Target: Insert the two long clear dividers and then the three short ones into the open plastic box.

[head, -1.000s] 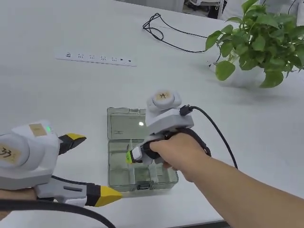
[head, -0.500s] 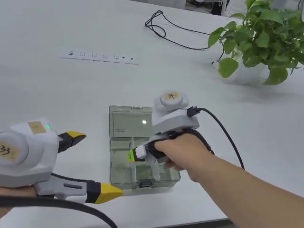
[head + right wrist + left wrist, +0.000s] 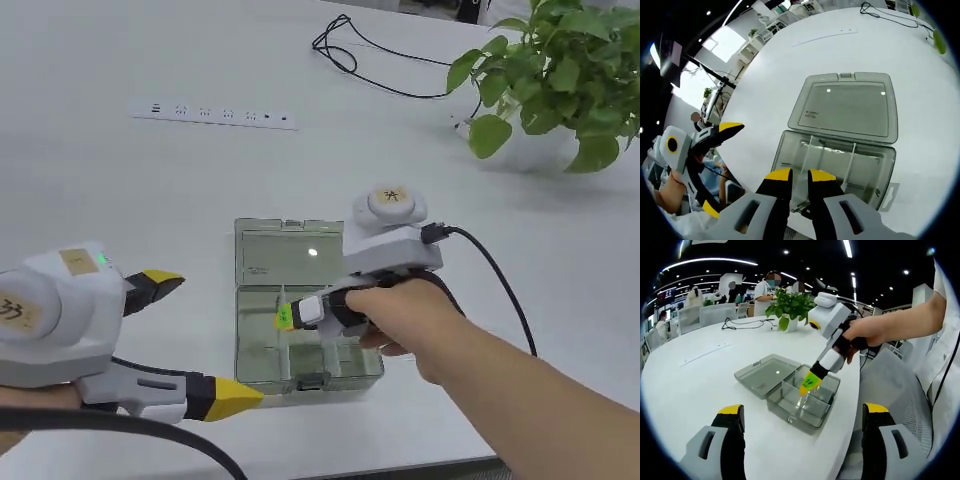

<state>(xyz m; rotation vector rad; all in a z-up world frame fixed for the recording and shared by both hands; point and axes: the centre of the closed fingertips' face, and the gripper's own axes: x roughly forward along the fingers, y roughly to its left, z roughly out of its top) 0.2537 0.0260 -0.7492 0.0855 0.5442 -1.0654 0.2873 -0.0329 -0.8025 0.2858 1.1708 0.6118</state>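
Holds the right gripper (image 3: pixel 799 175) tip-down directly above the tray of the open plastic box (image 3: pixel 240 340), pinched almost shut on what looks like a thin clear divider (image 3: pixel 801 401), edge-down and nearly seated, long axis unclear. Holds the left gripper (image 3: pixel 205 340) spread wide off the box's near-left corner, farther away. Smoky, glossy rigid plastic; flat lid (image 3: pixel 290 250) laid back behind the tray.

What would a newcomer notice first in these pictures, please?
The open plastic box lies in the middle of the white table, and the right gripper reaches down into its tray, jaws nearly together. Next comes the left gripper, held wide open at the near left with yellow tips, then the leafy plant at the far right.
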